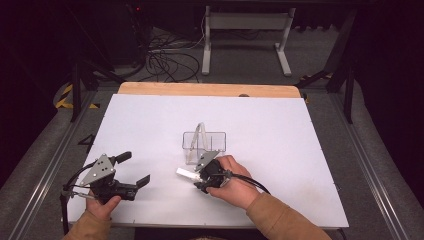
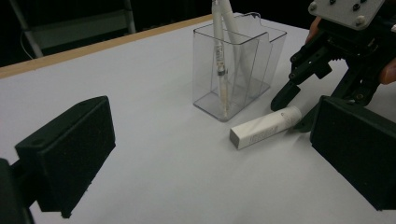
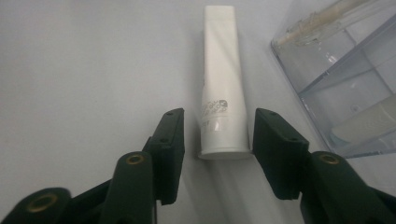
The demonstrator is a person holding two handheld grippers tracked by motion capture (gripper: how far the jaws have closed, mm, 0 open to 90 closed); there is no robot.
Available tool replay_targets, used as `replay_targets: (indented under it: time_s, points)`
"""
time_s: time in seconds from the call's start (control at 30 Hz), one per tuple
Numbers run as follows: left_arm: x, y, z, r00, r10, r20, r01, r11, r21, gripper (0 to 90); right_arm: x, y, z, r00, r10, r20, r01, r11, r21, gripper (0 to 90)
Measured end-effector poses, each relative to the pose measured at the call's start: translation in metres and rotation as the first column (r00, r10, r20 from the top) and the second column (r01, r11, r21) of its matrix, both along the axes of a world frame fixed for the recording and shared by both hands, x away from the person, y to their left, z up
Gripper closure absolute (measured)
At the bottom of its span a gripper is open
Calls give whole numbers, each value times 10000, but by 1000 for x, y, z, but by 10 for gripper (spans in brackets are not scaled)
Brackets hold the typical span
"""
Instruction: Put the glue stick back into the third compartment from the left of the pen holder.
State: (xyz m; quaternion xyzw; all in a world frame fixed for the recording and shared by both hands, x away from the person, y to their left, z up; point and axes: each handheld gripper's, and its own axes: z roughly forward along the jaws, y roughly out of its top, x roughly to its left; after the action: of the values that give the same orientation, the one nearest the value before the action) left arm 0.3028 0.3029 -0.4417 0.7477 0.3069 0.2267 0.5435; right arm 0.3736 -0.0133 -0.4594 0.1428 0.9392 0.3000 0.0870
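The right gripper [image 1: 196, 181] is lowered to the worktop [image 1: 280, 165], with its jaws set on either side of the cap end of a white tube [image 3: 223, 102]. In the right gripper view, the tube lies flat and runs straight away from the jaws. Its round cap end sits between the two pads, and its flat crimped end points away from them. A narrow gap shows between the left pad and the tube. The right pad stands at the cap's rim, and contact there cannot be confirmed. The jaws are therefore part-open around the tube, not clamped on it. The tube rests on the worktop, unlifted.

A clear plastic holder [image 3: 345, 88] stands just beyond and to the right of the right jaw, close to the tube but apart from it. It contains a white toothbrush [image 2: 220, 51] that leans against its rim.

The left gripper [image 1: 127, 172] is held low over the worktop, well apart from the tube. Its jaws are wide open with nothing between them. In the left gripper view, the tube [image 2: 266, 127] lies ahead of the jaws, toward the right one, and the holder [image 2: 238, 65] stands beyond it.
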Motion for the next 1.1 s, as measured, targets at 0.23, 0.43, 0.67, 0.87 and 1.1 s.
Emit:
replay_targets:
  time_s: [0.23, 0.43, 0.67, 0.87, 1.1]
  points:
    - [0, -1, 0, 10000, -5, 7, 5, 10000, 5, 10, 1, 1, 0, 9999, 15, 126, -16, 10000, 74, 621]
    - [0, -1, 0, 10000, -18, -19, 18, 10000, 24, 10, 1, 1, -1, 9998, 7, 201, -8, 10000, 27, 650]
    - [0, -1, 0, 10000, 10, -6, -10, 10000, 3, 10, 1, 1, -2, 9998, -75, 187, 74, 10000, 35, 652]
    - [0, -1, 0, 10000, 0, -9, 0, 10000, 12, 11, 1, 1, -3, 9997, -144, 205, 143, 9999, 38, 652]
    - [0, -2, 0, 10000, 8, -16, -7, 10000, 16, 11, 0, 2, -5, 9993, -262, 263, 261, 9996, 52, 654]
